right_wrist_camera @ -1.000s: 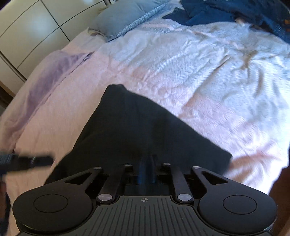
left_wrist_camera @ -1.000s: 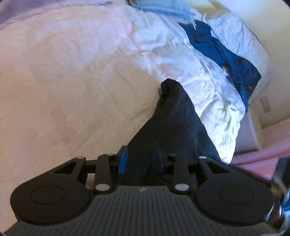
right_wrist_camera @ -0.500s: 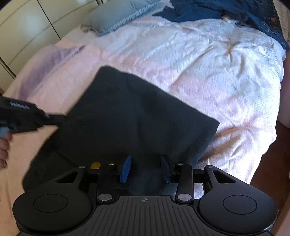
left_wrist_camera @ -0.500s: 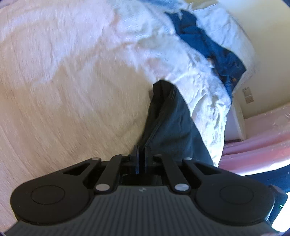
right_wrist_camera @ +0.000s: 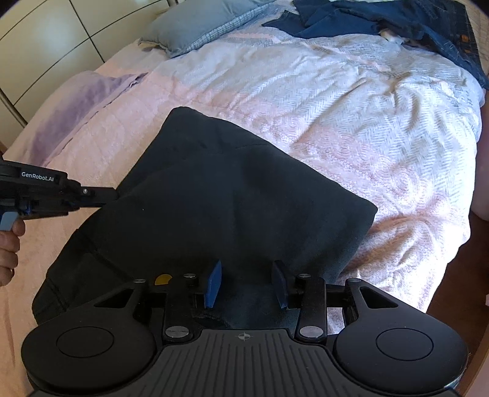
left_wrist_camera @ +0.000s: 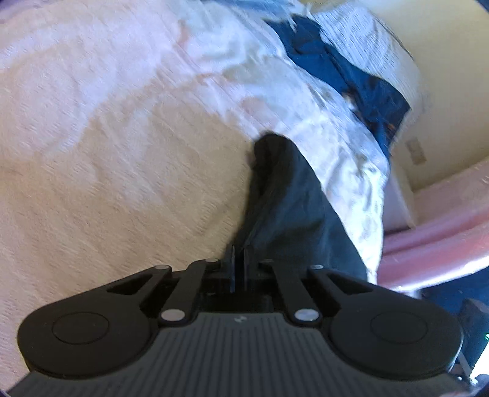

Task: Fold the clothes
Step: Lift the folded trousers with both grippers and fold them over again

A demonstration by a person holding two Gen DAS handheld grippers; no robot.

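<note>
Dark garment: near edge hidden behind right gripper body.
Left gripper: pinched closed on its edge.
Right gripper: fingers spread apart, holding nothing.

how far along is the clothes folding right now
Done: the black garment lies on the bed as a doubled-over panel. In hand: the left gripper is shut on its edge, while the right gripper is open over the near edge, gripping nothing. Left: finishing that fold, then the blue clothes heaped unfolded near the pillow.
</note>
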